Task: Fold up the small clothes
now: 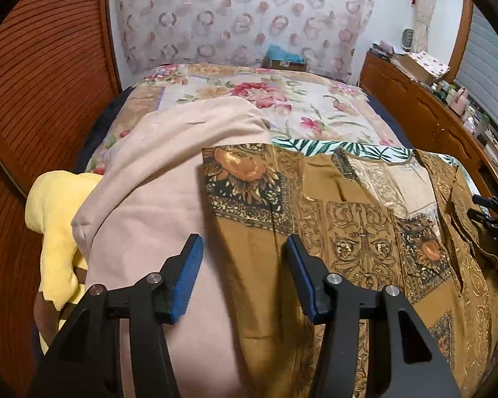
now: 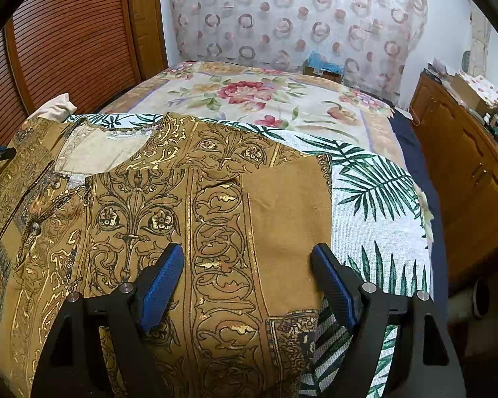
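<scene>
A brown shirt with gold and black ornament print (image 1: 348,232) lies spread flat on the bed, collar away from me; it also shows in the right wrist view (image 2: 182,215). My left gripper (image 1: 244,252) is open and empty, hovering over the shirt's left edge where it meets a pink cloth (image 1: 156,199). My right gripper (image 2: 247,262) is open and empty, over the shirt's right sleeve near its edge. The right gripper shows at the far right of the left wrist view (image 1: 491,212).
The shirt rests on a white palm-leaf cloth (image 2: 375,205) over a floral bedspread (image 2: 265,99). A yellow garment (image 1: 56,219) lies at the left under the pink cloth. A wooden dresser (image 2: 464,165) stands to the right, a slatted wooden door (image 1: 33,99) to the left.
</scene>
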